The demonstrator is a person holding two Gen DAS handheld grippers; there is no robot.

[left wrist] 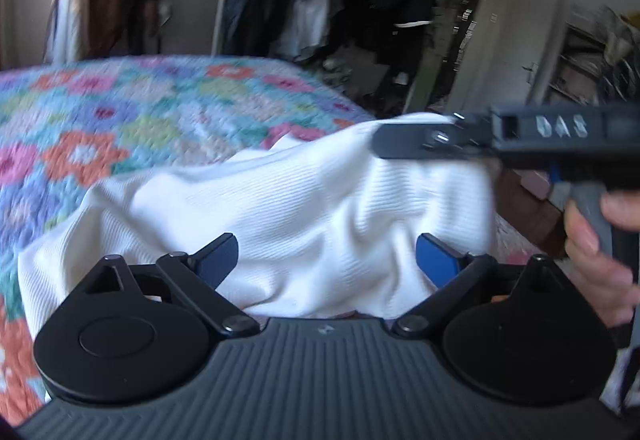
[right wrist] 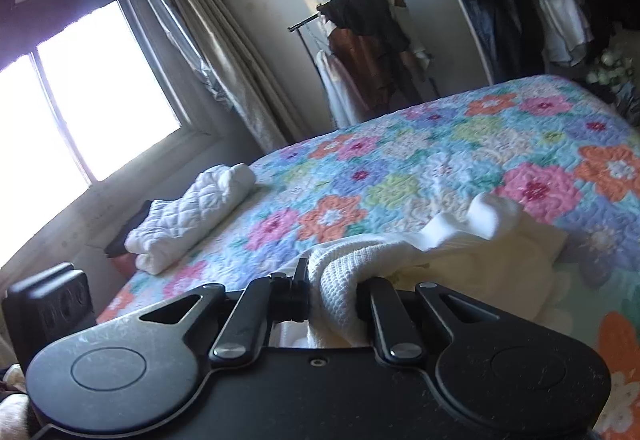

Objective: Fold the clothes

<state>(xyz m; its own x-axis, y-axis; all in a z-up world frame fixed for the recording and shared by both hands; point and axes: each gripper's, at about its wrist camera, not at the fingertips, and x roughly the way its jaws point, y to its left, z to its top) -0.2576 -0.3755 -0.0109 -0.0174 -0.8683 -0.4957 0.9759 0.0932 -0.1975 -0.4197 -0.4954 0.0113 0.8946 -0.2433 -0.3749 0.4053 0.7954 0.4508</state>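
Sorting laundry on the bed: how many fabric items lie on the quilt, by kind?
White knit garment, shut in the right gripper: 1
White quilted roll: 1
Dark item under that roll, kind unclear: 1
Total: 3

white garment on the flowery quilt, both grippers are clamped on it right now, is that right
Not quite. Only the right gripper is clamped on the white garment, which bunches between its jaws in the right wrist view. The left gripper is open in the left wrist view, its jaws spread wide with the cloth loose between them. The garment does lie on the flowery quilt.
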